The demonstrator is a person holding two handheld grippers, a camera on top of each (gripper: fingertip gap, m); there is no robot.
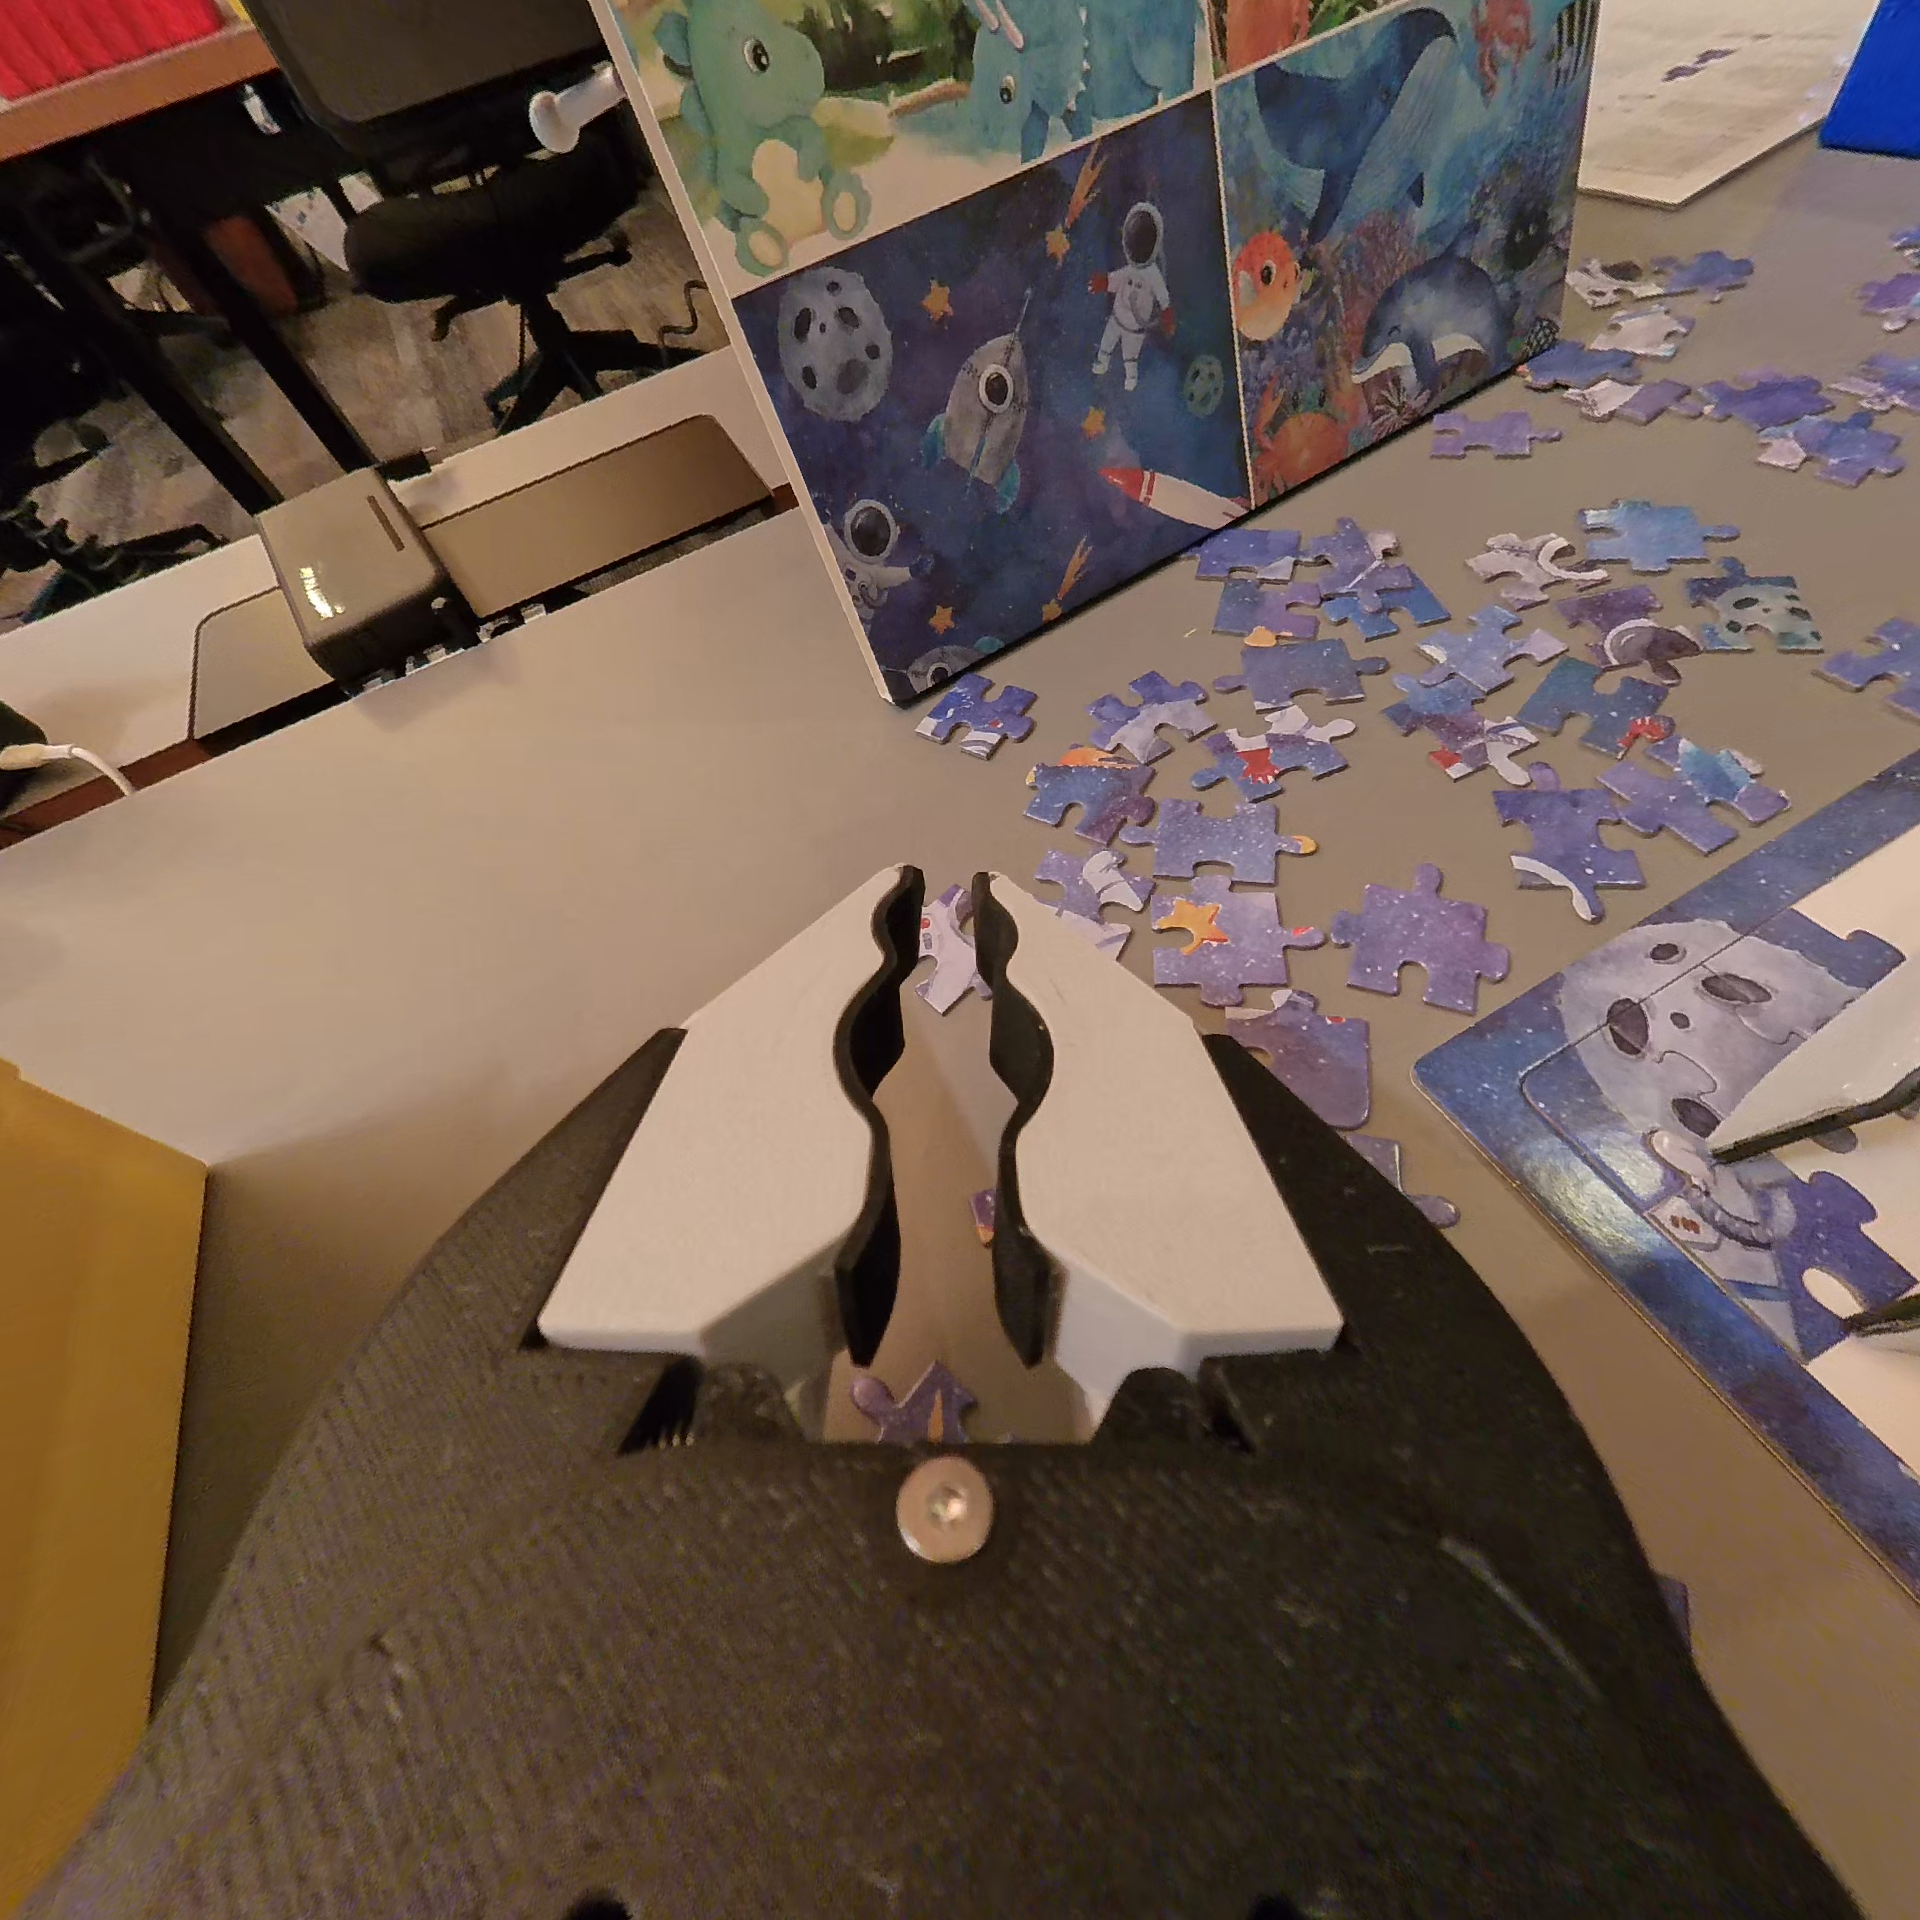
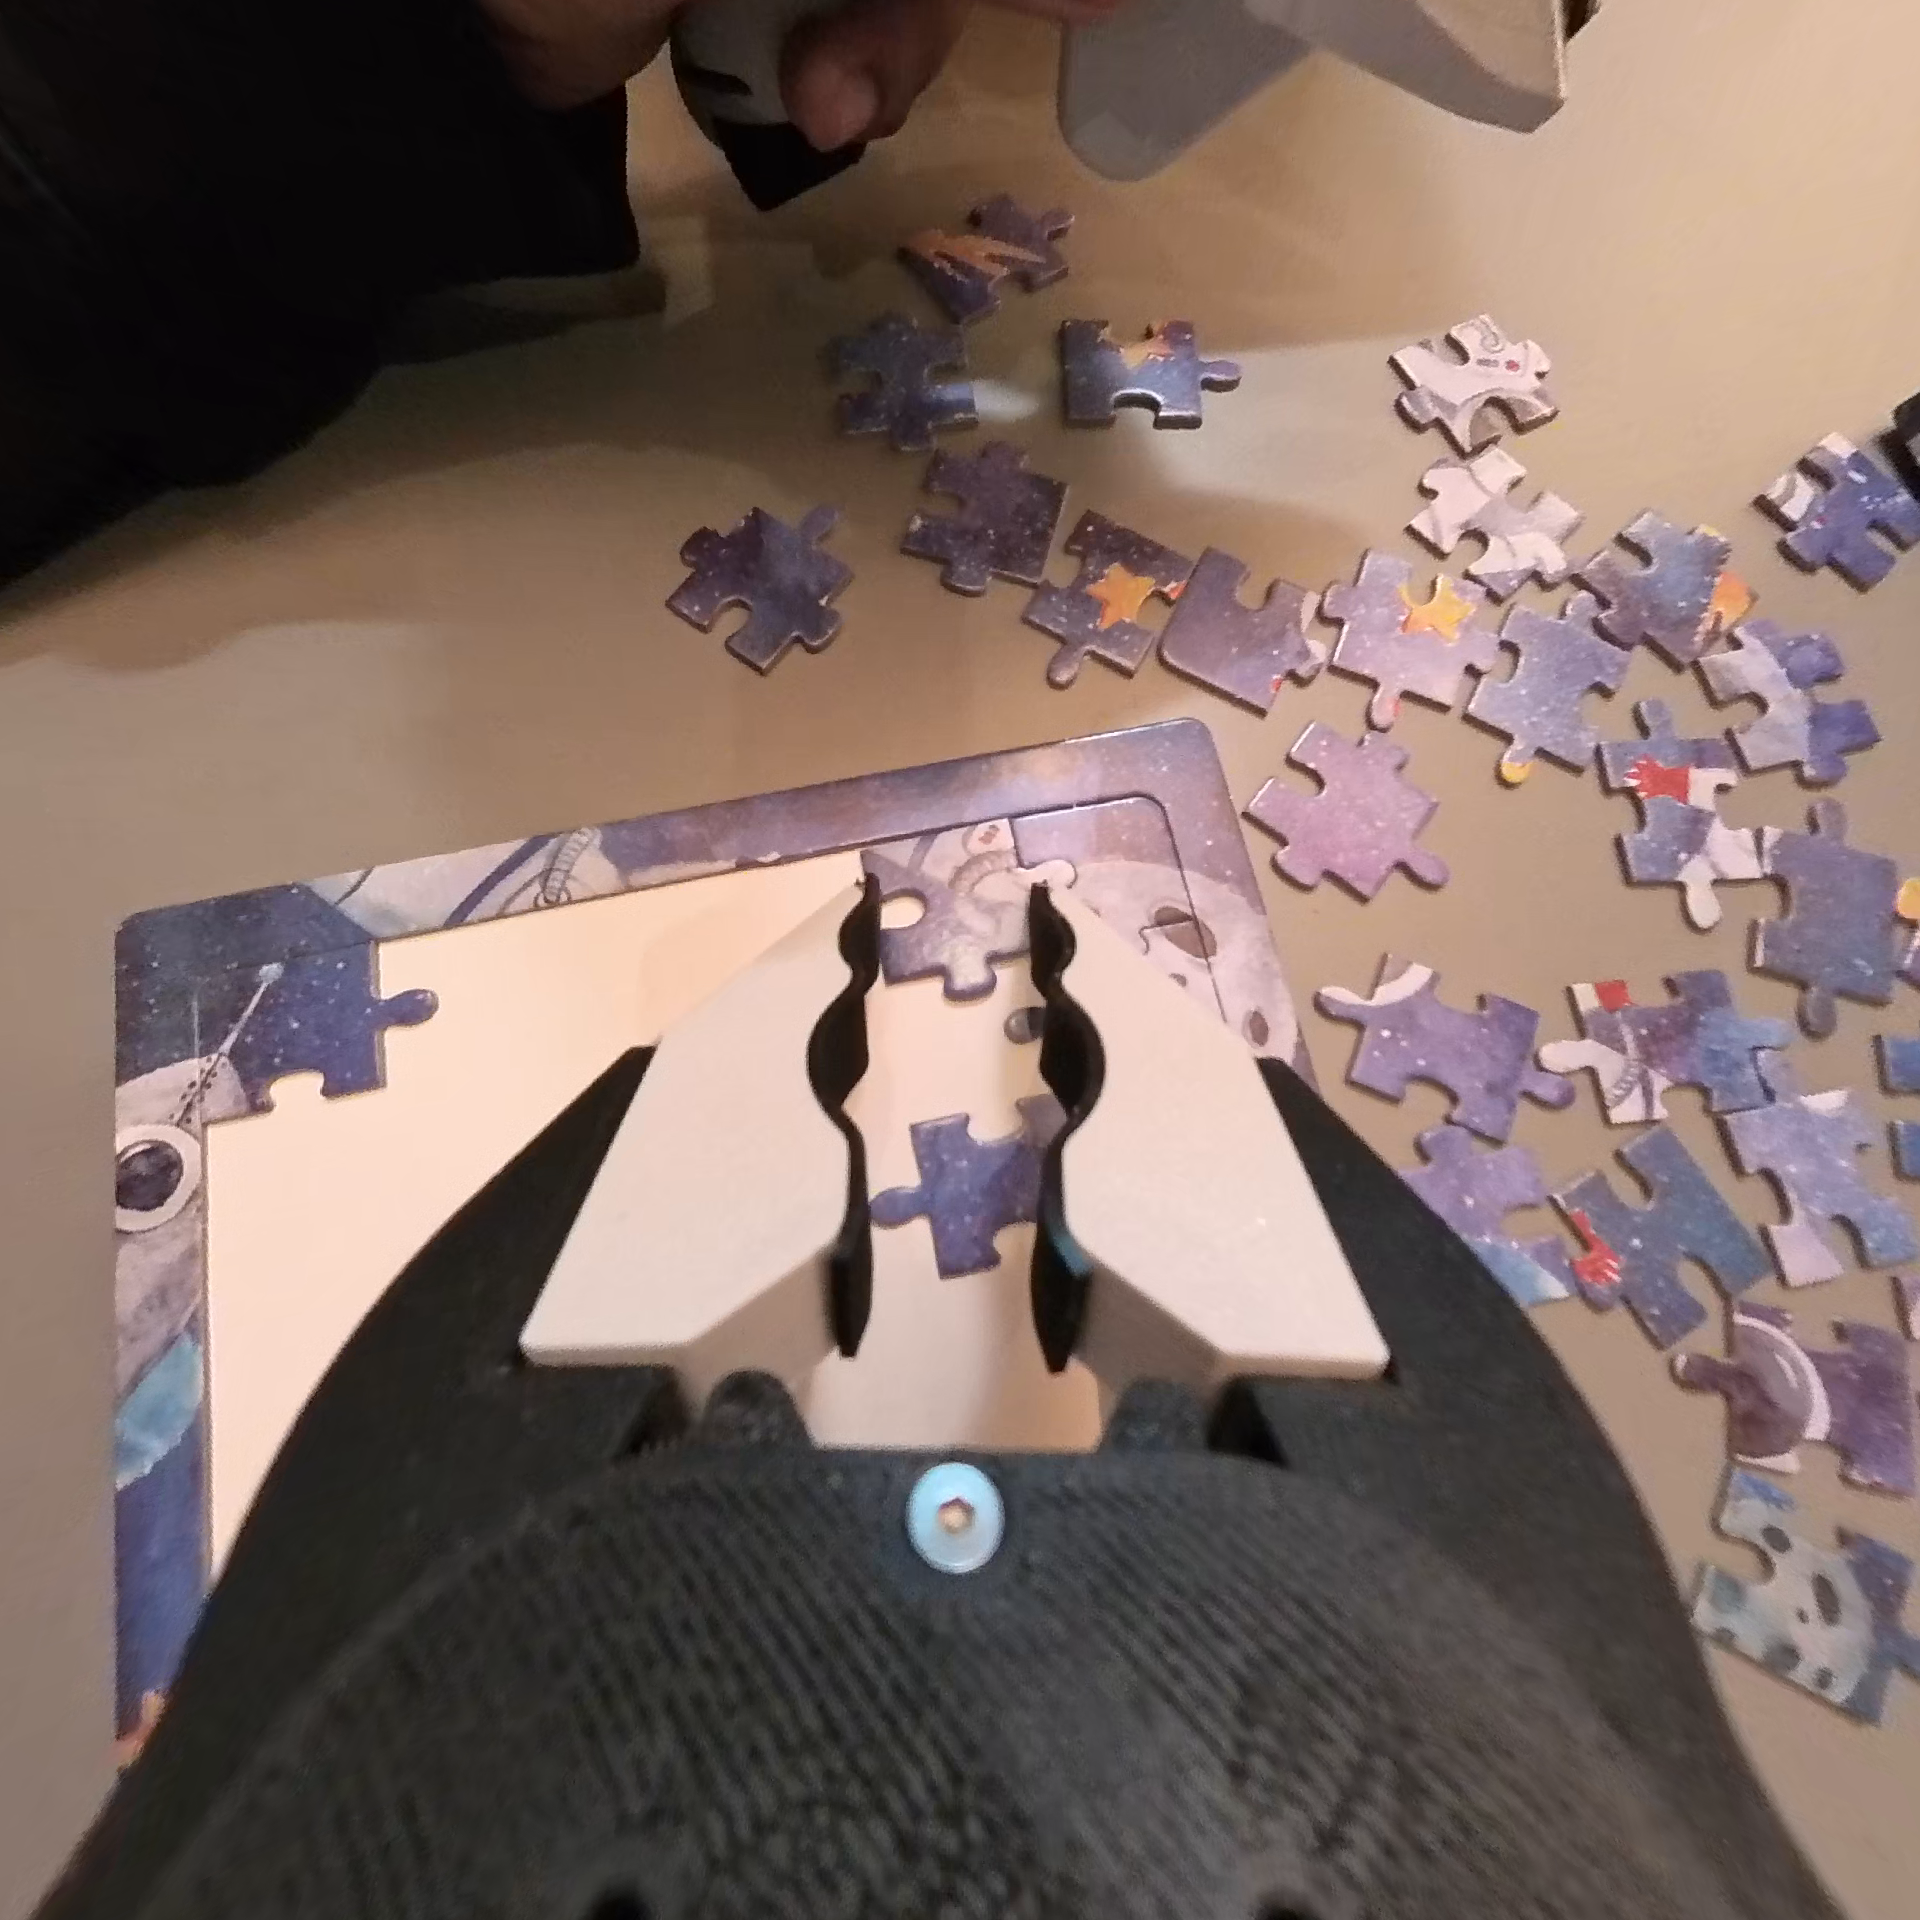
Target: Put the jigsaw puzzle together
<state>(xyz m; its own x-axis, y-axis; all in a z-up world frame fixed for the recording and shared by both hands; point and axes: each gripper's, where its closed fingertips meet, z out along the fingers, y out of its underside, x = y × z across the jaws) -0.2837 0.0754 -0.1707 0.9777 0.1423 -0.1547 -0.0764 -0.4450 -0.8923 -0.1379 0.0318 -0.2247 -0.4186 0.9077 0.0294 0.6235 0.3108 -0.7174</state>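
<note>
- Two grippers over a beige table (image 1: 520,935) strewn with loose puzzle pieces (image 1: 1434,675).
- Right gripper (image 2: 951,894): jaws parted, straddling an astronaut piece (image 2: 951,925) seated in the puzzle tray (image 2: 727,821) corner; pad contact is hard to judge.
- Left gripper (image 1: 948,883): jaws narrowly apart, grasp bare, hovering above a whitish piece (image 1: 951,951).
- Picture box (image 1: 1143,312) stands behind.

I can read no writing, number or brand anywhere. The puzzle box (image 1: 1143,312) carries only painted pictures, and the sheet (image 1: 1704,114) on the far table (image 1: 520,831) has print too small to make out.
</note>
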